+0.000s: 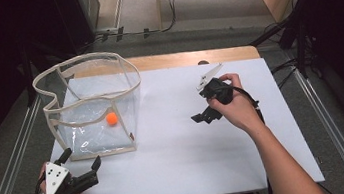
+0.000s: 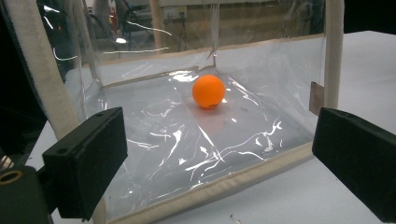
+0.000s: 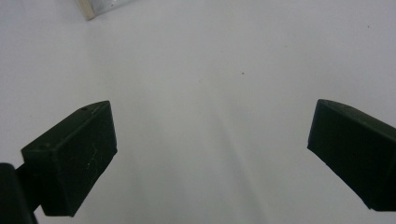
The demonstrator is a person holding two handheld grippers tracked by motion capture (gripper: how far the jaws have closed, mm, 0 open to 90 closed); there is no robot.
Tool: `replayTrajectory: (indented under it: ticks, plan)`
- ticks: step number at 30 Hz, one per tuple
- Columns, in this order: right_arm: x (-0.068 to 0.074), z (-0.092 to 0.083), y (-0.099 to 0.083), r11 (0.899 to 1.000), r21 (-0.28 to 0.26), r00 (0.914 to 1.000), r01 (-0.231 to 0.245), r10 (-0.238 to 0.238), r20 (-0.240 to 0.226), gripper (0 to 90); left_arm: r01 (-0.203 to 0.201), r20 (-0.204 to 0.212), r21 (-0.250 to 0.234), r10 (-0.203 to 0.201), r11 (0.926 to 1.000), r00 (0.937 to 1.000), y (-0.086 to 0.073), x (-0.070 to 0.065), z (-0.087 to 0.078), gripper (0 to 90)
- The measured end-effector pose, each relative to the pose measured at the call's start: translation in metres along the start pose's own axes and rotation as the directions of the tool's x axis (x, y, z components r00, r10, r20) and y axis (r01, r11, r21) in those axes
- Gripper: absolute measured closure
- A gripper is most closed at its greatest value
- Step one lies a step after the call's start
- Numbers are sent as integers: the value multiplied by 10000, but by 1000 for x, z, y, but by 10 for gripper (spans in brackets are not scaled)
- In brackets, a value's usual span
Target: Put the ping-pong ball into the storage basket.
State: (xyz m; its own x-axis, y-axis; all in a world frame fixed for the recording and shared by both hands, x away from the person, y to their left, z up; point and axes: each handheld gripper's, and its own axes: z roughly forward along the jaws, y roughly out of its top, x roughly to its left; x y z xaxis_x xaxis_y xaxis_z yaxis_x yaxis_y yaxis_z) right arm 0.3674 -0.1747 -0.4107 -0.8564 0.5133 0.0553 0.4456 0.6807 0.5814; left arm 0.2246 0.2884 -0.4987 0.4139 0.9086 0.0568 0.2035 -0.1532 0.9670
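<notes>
Orange ball [image 1: 112, 118] lying on the floor of the clear bag [image 1: 91, 105], beyond the near wall from the left gripper [image 1: 82, 166], jaws spread and empty just outside the bag's bottom edge. Right gripper [image 1: 203, 117] also spread, empty, hovering over bare white table [image 1: 188, 160] well right of the bag, open room all round.

No text, label, brand, number or sign can be read in any of the pictures.

Bright overhead light, plastic glare, bg dark.
</notes>
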Motion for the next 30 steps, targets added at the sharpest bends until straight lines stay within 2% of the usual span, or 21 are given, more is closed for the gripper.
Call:
replayTrajectory:
  ticks: [19,22,30]
  plan:
    - [-2,-1,-32,9970,-396,9978,-664,663,-23,0,0,-8,-5,0,10000,10000,0,0,0,38]
    - [-2,-2,-39,9968,-503,9981,-621,622,2,0,4,-22,11,-4,10000,10000,0,0,0,38]
    - [-3,-6,-59,9906,-909,9946,-1026,1033,31,0,-15,-23,11,15,10000,10000,0,0,0,38]
